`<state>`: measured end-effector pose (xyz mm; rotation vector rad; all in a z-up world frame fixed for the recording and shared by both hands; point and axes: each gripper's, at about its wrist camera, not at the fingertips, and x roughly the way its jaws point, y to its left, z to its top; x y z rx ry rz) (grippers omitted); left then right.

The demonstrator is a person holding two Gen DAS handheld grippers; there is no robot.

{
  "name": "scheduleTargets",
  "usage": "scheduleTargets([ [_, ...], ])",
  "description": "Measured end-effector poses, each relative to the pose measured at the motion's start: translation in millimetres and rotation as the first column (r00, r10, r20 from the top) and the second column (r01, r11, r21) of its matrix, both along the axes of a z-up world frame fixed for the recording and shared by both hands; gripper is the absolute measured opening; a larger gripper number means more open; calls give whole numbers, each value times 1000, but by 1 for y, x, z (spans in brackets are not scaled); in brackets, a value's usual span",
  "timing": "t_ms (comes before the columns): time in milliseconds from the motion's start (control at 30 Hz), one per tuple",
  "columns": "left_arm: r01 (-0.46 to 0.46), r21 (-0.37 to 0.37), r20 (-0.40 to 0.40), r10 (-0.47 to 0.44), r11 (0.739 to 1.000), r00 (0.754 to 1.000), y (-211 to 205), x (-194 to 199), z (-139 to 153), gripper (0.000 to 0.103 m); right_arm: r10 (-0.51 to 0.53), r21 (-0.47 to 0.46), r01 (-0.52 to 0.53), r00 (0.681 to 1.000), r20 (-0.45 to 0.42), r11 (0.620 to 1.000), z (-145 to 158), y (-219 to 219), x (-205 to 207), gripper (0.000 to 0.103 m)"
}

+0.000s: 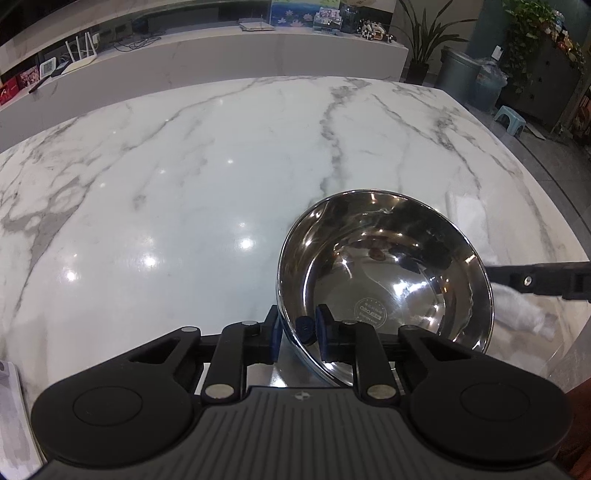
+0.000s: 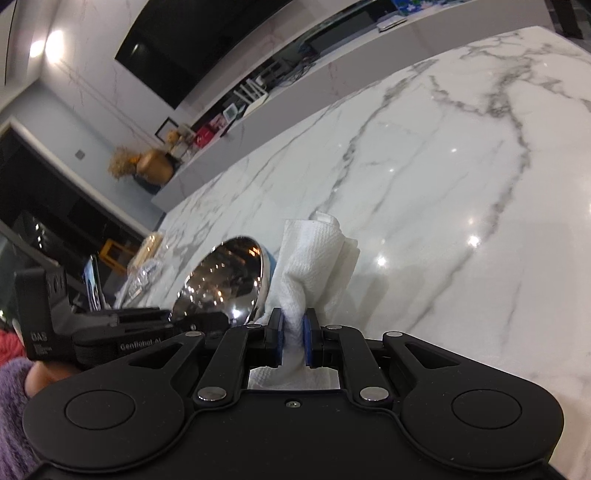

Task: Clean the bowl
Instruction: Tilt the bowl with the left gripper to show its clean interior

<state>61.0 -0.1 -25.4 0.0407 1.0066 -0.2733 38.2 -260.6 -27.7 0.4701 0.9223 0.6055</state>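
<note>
The steel bowl stands tilted on the marble desk near its front edge, its rim pinched between the pads of the left tongs, which have narrowed onto the thin wall. Polished metal like this is probably light, stiff and slippery, so the rim looks the sensible hold. The right tongs are clamped tight on a folded paper towel, soft and crushable, just beside the bowl.

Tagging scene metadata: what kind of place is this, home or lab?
Most likely a home living or dining area. A marble table faces a low media bench carrying a router and cables, below a dark wall screen; houseplants stand beside it.
</note>
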Motion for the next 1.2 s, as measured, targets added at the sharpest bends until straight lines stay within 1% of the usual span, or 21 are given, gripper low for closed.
scheduleTargets([
  [300,-1,-1,-3,1,1000,1000,-1,0,0,18,30,-73,-34,998,-48,997,-13,20,-1,10],
  [467,-8,0,-11,8,1000,1000,1,-4,0,25,37,-91,-42,997,-61,995,-19,25,-4,10],
  [533,-13,-1,-15,13,1000,1000,2,-7,1,25,36,-91,-42,997,-64,995,-19,25,-4,10],
  [633,1,5,-14,0,1000,1000,0,-7,1,24,32,-89,-38,997,-66,995,-20,24,-5,10],
  [667,3,8,-12,-3,1000,1000,-1,-7,1,21,32,-90,-38,997,-66,995,-20,24,-5,10],
  [733,8,15,-7,-7,1000,1000,-2,-7,1,19,33,-91,-39,997,-67,995,-21,24,-5,10],
  [867,-2,12,0,2,1000,1000,0,-3,1,17,36,-95,-41,998,-57,995,-19,22,-7,10],
  [967,7,20,5,-7,1000,1000,0,-3,1,16,10,-62,-12,999,-30,998,-13,12,-7,10],
  [1067,16,23,7,-16,1000,1000,0,-4,1,16,-16,-5,16,1000,-4,1000,-4,1,-6,10],
  [1200,23,23,7,-23,999,1000,1,-3,1,16,-17,37,17,1000,-6,999,-1,-7,1,10],
])
